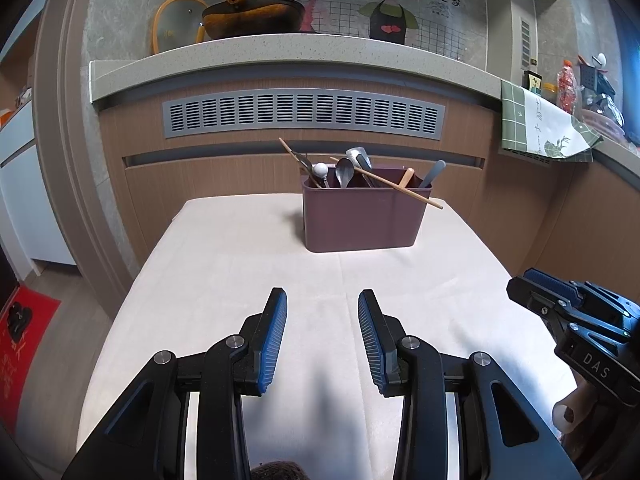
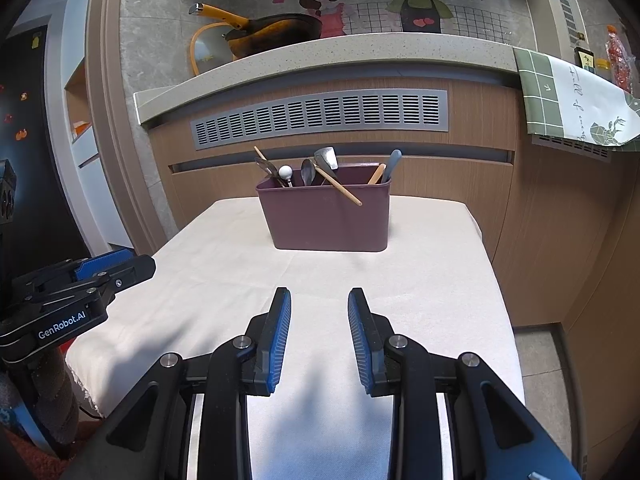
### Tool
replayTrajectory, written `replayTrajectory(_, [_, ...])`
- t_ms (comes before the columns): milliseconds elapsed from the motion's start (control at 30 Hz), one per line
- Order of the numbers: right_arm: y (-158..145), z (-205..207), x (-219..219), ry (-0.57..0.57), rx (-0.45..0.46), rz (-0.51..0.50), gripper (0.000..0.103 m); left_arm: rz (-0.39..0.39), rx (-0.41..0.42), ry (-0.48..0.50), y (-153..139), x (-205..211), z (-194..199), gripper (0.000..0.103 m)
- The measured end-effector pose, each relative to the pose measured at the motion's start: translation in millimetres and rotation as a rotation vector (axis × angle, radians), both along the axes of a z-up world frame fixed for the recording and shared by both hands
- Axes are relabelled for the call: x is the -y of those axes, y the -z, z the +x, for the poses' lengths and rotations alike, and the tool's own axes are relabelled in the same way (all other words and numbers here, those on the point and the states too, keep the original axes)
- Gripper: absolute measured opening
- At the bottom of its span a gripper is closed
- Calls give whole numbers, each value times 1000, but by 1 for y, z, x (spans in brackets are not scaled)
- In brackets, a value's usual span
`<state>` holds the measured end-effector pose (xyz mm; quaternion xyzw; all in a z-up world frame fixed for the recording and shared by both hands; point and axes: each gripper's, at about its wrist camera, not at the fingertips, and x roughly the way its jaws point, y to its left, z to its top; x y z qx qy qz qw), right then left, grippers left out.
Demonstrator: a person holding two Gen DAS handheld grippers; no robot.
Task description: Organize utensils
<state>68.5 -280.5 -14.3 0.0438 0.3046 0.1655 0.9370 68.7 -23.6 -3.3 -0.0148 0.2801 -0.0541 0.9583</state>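
Observation:
A maroon utensil holder [image 1: 360, 216] [image 2: 328, 216] stands at the far end of the cloth-covered table [image 1: 240, 280] [image 2: 420, 272]. It holds metal spoons [image 1: 344, 172] [image 2: 307, 171], a spatula, a grey handle [image 1: 434, 172] and wooden chopsticks; one chopstick [image 1: 394, 186] [image 2: 340, 189] lies slanted across the rim. My left gripper [image 1: 322, 300] is open and empty over the near part of the table. My right gripper [image 2: 319, 298] is open and empty beside it. Each gripper shows at the edge of the other's view [image 1: 560, 300] [image 2: 96, 272].
A wooden cabinet front with a grey vent [image 1: 304, 114] rises behind the table. On the counter above stand a pan with a yellow handle [image 1: 248, 20] and a glass lid. A green checked cloth [image 1: 540, 124] hangs at the right. A red mat [image 1: 20, 344] lies on the floor at left.

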Motion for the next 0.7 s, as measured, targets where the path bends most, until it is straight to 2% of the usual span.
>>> replayTrajectory(467, [-5, 3, -1, 38, 28, -27, 28, 3, 7, 6, -1, 2, -2, 38])
replayTrajectory(700, [-6, 5, -1, 38, 29, -31, 28, 0, 10, -23, -1, -1, -4, 38])
